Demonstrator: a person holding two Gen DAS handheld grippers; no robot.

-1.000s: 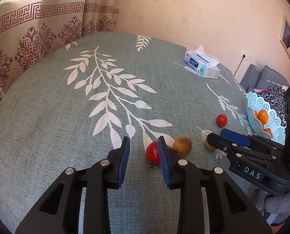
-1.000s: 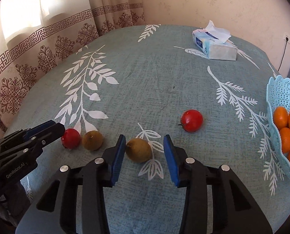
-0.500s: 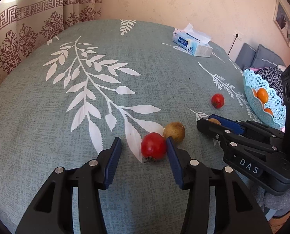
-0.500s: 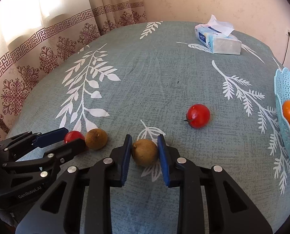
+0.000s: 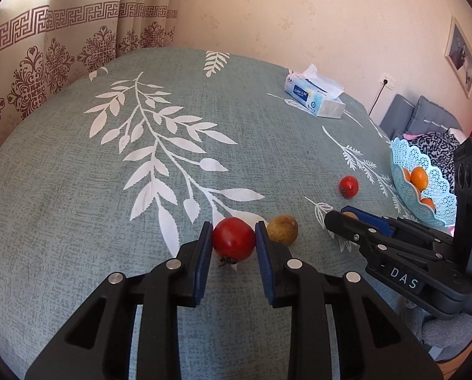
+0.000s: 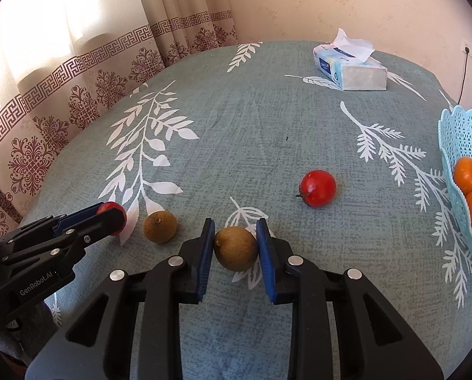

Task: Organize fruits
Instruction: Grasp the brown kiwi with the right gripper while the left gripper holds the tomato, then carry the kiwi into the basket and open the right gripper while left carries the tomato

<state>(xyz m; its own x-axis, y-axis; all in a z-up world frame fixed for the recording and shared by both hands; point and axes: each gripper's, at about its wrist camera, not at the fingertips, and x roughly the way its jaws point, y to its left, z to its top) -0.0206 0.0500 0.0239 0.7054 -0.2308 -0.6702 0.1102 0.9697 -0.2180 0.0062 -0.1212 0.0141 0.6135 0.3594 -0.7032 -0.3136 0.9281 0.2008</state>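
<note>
The left gripper (image 5: 233, 240) pinches a smooth red fruit (image 5: 233, 238) between its 2 blue pads, the fruit's dark dried stem end pointing down and toward the near edge of the table (image 5: 77, 190). The right gripper (image 6: 236, 244) grips a rough brown fruit (image 6: 236, 248), roundish with a small nub facing the left pad; both pads touch its sides. Whether either fruit is lifted off the cloth cannot be told. A second brown fruit (image 6: 159, 226), matte and round with its stem dimple facing up, lies on the cloth between the 2 grippers, just beside the left one. A second red fruit (image 6: 318, 187), glossy, lies farther toward the right edge, its stem pointing left. At the right edge stands a light blue plastic basket (image 6: 454, 139) with a lattice wall and scalloped rim, holding several orange citrus fruits (image 6: 465, 175). A tissue pack (image 6: 351, 69) of soft plastic lies near the far edge, long axis running left to right, 1 white tissue sticking up. The table wears a grey-green woven cloth printed with white leaf sprays.
</note>
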